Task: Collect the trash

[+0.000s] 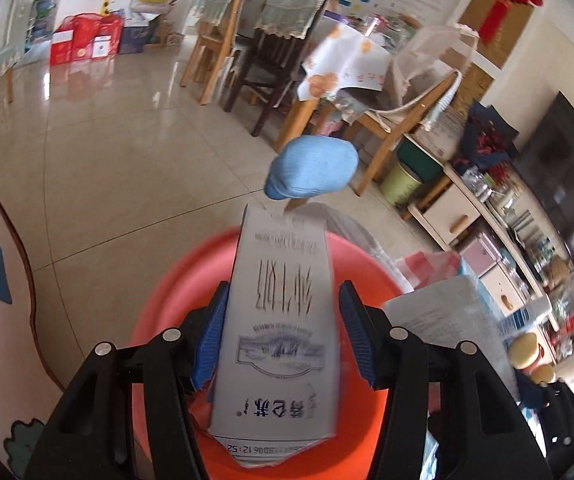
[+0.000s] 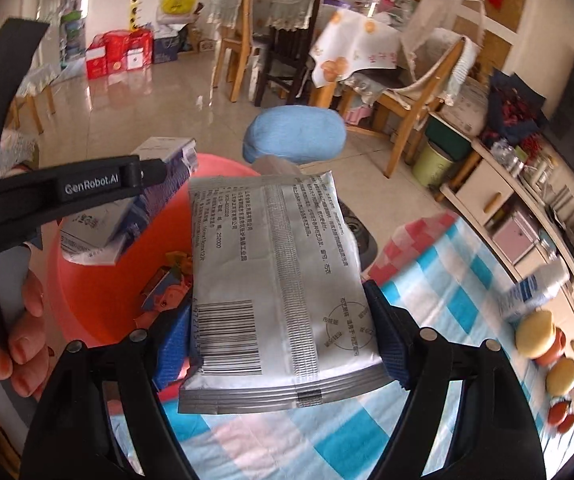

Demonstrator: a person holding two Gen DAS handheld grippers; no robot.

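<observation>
The left gripper [image 1: 283,328] clasps a grey carton [image 1: 279,332] between its blue pads, low in the centre of the left wrist view, above an orange basin [image 1: 167,308]. The right gripper [image 2: 283,340] grips a silver packet [image 2: 275,280] by its sides, barcode up, in the middle of the right wrist view. That packet hangs over the basin's right edge and a blue checked tablecloth [image 2: 459,300]. Scraps of wrapper [image 2: 167,284] lie inside the basin. At the left edge, a person's hand [image 2: 3,340] holds the other tool.
</observation>
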